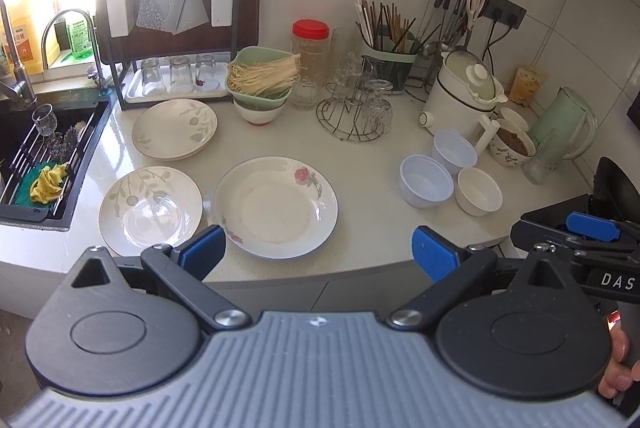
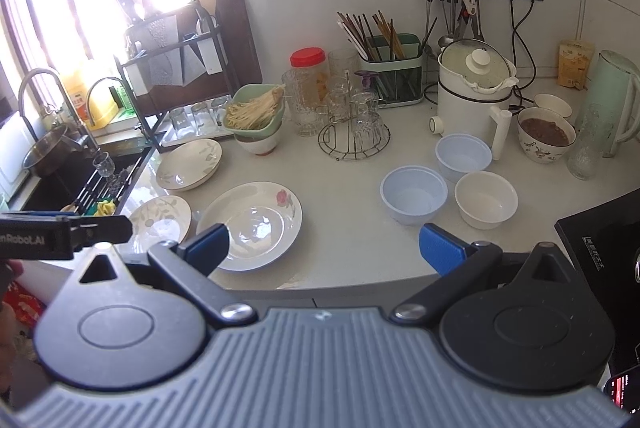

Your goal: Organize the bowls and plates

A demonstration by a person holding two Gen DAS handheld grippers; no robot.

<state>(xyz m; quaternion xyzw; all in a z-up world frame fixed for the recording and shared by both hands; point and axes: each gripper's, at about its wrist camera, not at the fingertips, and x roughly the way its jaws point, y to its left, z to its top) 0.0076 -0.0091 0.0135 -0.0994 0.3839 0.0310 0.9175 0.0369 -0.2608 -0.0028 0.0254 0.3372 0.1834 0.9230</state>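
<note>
Both the left gripper (image 1: pixel 316 254) and right gripper (image 2: pixel 324 248) hang spread wide and empty above the counter's near edge, the rose plate (image 1: pixel 276 205) just ahead at twelve o'clock — glazed, slick, likely breakable — best pinched by its raised rim.

Three plates (image 1: pixel 276 205) on the countertop's (image 1: pixel 360 163) left beside the sink (image 1: pixel 48 155), three bowls (image 1: pixel 426 180) clustered right, glass rack (image 1: pixel 354 107) behind between them
</note>
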